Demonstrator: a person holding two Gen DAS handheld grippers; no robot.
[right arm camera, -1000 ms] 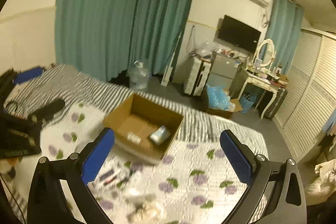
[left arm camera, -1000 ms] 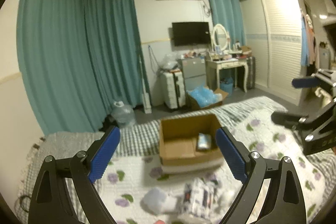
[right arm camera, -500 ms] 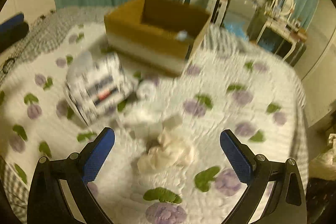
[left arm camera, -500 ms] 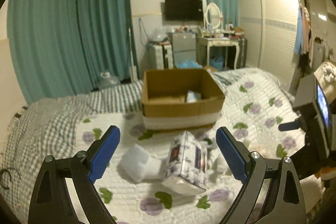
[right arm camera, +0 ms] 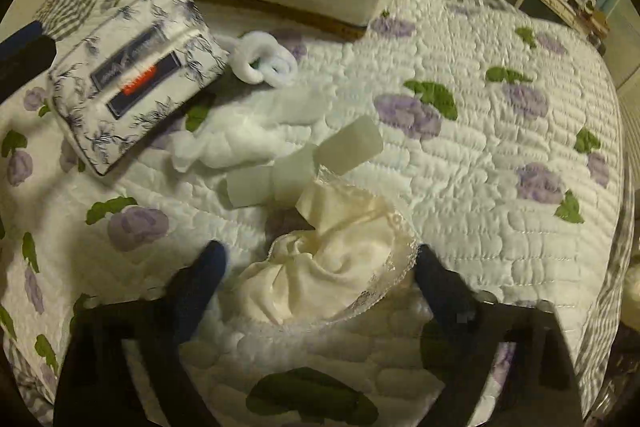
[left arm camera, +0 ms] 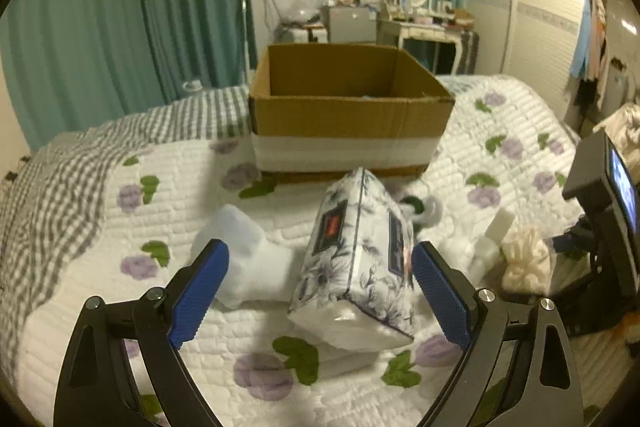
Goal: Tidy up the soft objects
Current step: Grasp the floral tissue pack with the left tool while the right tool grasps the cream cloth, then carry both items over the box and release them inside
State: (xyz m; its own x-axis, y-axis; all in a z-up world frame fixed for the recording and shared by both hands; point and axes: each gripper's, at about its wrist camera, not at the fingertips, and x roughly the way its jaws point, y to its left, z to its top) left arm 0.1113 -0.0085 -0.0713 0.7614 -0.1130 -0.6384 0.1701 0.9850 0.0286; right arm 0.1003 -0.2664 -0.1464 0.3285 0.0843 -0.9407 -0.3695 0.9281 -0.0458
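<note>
A floral tissue pack [left arm camera: 360,259] lies on the quilted bed, between the tips of my open left gripper [left arm camera: 320,267]; it also shows in the right wrist view [right arm camera: 132,83]. A white sock [left arm camera: 248,263] lies left of it. My open right gripper [right arm camera: 320,267] is low over a cream lace-edged cloth bundle [right arm camera: 328,267], one finger on each side; the bundle also shows in the left wrist view [left arm camera: 524,263]. White foam blocks [right arm camera: 304,163], crumpled white cloth [right arm camera: 236,139] and a rolled white sock [right arm camera: 264,63] lie beyond it. The open cardboard box [left arm camera: 344,107] stands behind.
The bed has a white quilt with purple flowers [right arm camera: 480,147] and a grey checked blanket [left arm camera: 80,155] at the left. The right gripper's body and screen [left arm camera: 604,227] show at the right of the left wrist view. Teal curtains, a dresser and wardrobe stand beyond the bed.
Both grippers have dropped and moved forward toward the bed. The left now straddles the tissue pack; the right has come down around the cream bundle. Both stay open.
</note>
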